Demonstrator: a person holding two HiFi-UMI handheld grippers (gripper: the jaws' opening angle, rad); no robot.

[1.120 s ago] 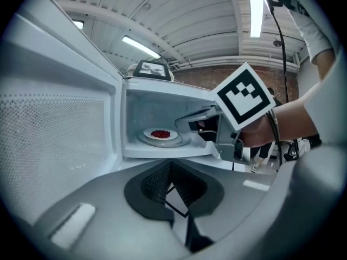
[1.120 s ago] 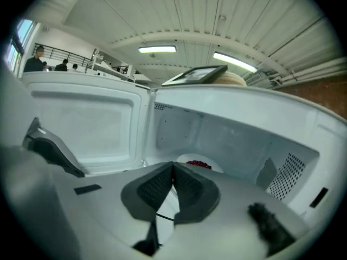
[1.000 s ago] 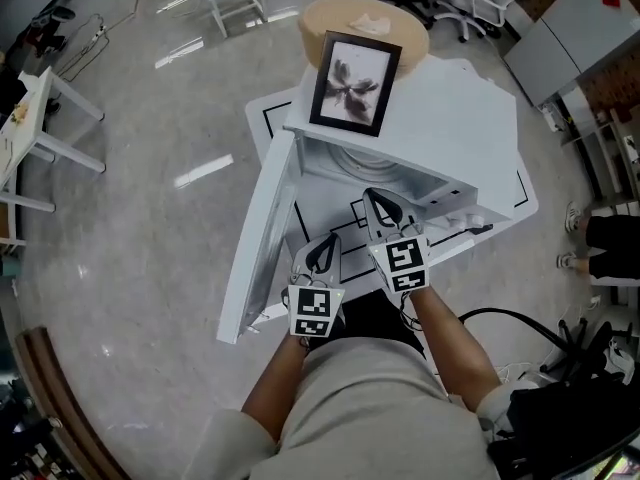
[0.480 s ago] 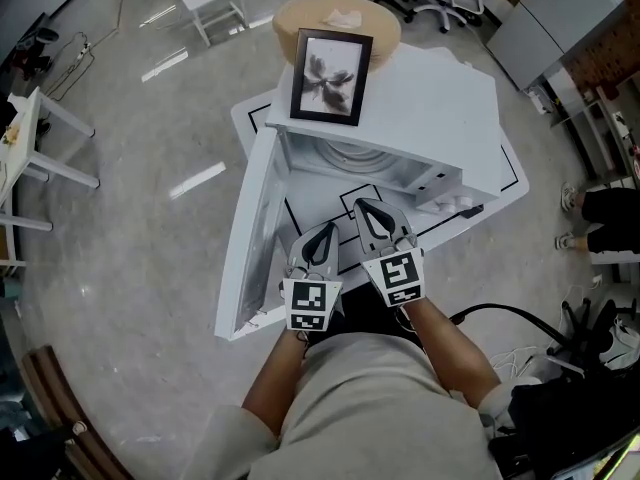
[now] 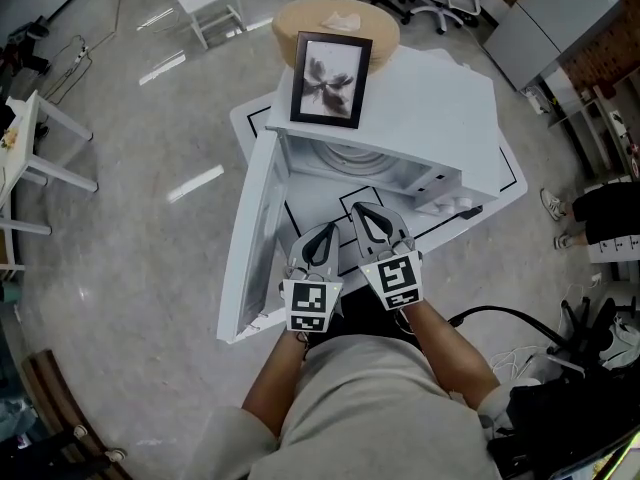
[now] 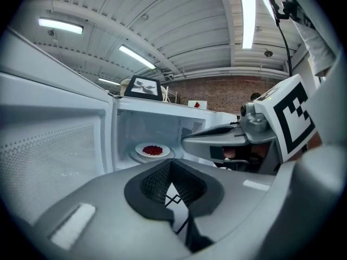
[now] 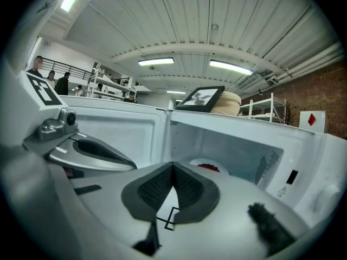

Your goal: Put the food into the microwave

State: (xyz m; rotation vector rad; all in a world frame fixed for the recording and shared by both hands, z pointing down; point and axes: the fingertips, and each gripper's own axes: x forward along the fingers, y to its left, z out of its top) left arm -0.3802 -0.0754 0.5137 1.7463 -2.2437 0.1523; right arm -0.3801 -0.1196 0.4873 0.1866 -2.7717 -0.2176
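Low at centre, the left gripper (image 6: 171,167) holds its jaws together, with nothing between them. Beyond it the microwave (image 6: 162,124) stands open, its door (image 6: 54,145) filling the left side. A plate (image 6: 140,151) of red food (image 6: 153,150) sits inside. The right gripper (image 6: 190,141) reaches in from the right. A framed picture (image 6: 143,86) stands on top.

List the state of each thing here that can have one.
White microwave: open, its door swung wide to the left.
White round plate of red food: resting inside the microwave.
Black-framed picture: standing on top of the microwave.
Left tongs: shut, empty.
Right tongs: shut, empty.
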